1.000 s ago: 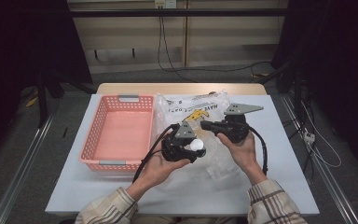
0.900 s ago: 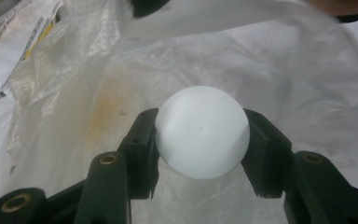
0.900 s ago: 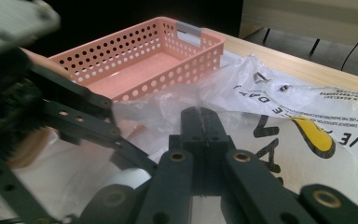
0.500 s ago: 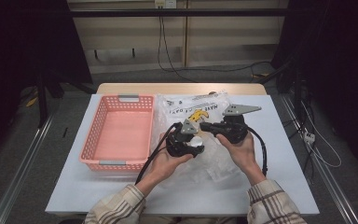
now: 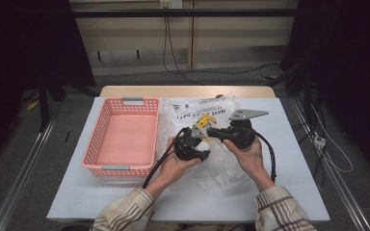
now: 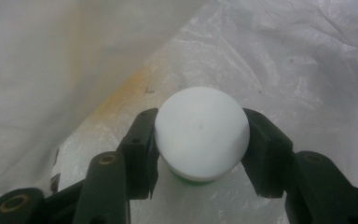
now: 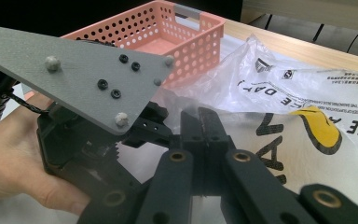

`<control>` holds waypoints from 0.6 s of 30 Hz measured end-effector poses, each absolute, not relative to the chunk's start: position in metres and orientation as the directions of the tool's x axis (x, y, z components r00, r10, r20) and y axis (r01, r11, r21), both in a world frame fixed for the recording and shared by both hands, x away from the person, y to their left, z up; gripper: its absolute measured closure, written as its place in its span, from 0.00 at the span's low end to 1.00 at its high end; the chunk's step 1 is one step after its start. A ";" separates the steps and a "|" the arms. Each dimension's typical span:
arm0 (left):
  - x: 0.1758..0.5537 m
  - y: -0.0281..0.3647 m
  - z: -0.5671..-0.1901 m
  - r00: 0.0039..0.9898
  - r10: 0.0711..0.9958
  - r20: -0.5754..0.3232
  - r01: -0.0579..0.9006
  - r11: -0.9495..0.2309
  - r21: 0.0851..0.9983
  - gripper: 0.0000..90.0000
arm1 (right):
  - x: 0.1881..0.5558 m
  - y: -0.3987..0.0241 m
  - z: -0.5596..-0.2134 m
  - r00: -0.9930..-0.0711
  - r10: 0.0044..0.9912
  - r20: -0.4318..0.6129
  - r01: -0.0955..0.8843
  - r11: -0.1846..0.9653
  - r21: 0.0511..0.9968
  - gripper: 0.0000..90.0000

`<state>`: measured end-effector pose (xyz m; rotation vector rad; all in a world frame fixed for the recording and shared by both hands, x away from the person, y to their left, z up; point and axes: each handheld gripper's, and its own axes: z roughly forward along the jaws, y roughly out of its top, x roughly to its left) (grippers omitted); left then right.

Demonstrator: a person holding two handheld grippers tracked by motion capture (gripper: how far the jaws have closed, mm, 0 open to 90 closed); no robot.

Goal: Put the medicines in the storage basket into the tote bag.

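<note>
The left gripper (image 6: 199, 140) grips a white ball (image 6: 202, 132) inside the plastic bag (image 5: 207, 108), whose edge the right gripper (image 7: 204, 126) pinches shut, while the pink basket (image 5: 107, 120) on the left awaits it.

This looks like a lab or a recording studio set up for data capture, not a home. A white-topped table (image 5: 289, 192) stands alone on a grey floor (image 5: 38, 159), with dark curtains (image 5: 24, 43) hanging at 10 and 2 o'clock. At 12 o'clock, cables (image 5: 173, 53) drop from a wall socket (image 5: 169, 4) along a pale panelled wall (image 5: 231, 33). More cables and a plug (image 5: 319, 141) lie on the floor at 3 o'clock. Metal rails (image 5: 19, 183) run beside the table at 8 and 4 o'clock.
</note>
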<state>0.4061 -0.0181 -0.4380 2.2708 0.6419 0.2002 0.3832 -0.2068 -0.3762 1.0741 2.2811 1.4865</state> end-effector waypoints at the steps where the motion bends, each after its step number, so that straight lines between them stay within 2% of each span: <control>1: 0.407 -0.017 -0.438 0.862 0.504 -0.051 0.389 -0.595 0.703 0.54 | 0.383 -0.207 -0.376 -0.710 0.674 0.204 0.457 0.220 0.862 1.00; 3: 0.407 -0.017 -0.437 0.857 0.511 -0.069 0.400 -0.575 0.714 0.45 | 0.383 -0.206 -0.376 -0.712 0.672 0.202 0.455 0.223 0.862 1.00; 6: 0.406 -0.017 -0.435 0.864 0.499 -0.069 0.388 -0.571 0.723 0.42 | 0.383 -0.205 -0.376 -0.713 0.671 0.203 0.457 0.225 0.860 1.00; 12: 0.400 -0.013 -0.427 0.880 0.471 -0.065 0.364 -0.581 0.728 0.30 | 0.383 -0.209 -0.375 -0.707 0.677 0.204 0.457 0.217 0.863 1.00; 18: 0.394 -0.008 -0.414 0.874 0.480 -0.071 0.361 -0.545 0.757 0.20 | 0.384 -0.209 -0.376 -0.704 0.679 0.207 0.460 0.215 0.862 1.00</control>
